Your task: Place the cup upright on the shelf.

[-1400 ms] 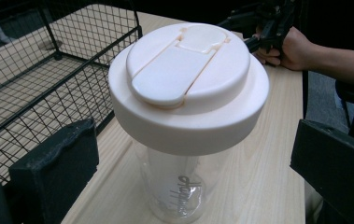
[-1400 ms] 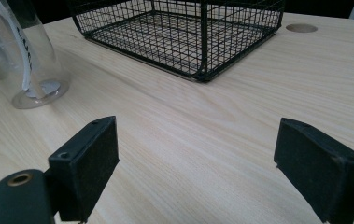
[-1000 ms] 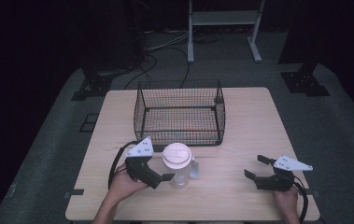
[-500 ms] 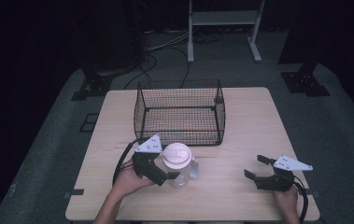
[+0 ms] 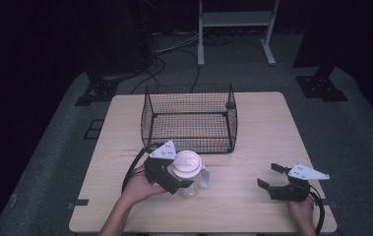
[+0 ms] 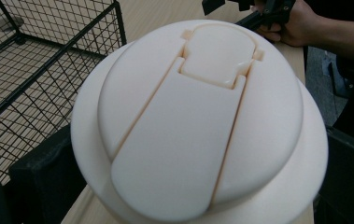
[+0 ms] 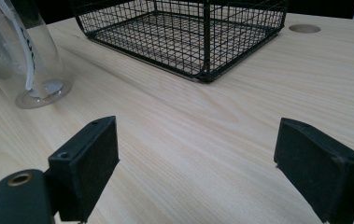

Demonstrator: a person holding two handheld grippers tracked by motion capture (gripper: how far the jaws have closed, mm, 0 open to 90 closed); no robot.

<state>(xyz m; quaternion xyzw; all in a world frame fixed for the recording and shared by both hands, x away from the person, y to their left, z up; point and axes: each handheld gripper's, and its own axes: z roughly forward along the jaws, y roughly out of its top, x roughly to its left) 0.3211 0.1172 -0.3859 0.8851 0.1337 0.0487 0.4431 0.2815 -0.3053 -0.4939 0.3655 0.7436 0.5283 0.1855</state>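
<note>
Lid [image 6: 198, 121] cream, unmarked; jug [image 7: 20, 51] printing unreadable.

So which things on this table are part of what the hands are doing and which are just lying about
In use:
- clear plastic bottle with a cream flip-top lid, standing on the table
- left claw, its jaws either side of the bottle
- black wire mesh basket, empty, just behind the bottle, a likely destination

Lying about:
- right claw, open and idle
- white metal stand beyond the table

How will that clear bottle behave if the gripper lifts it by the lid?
The bottle looks rigid clear plastic, so probably stiff and smooth, perhaps slippery. It appears empty, so likely light. The broad lid over a narrower base suggests it may tip if pushed.
</note>
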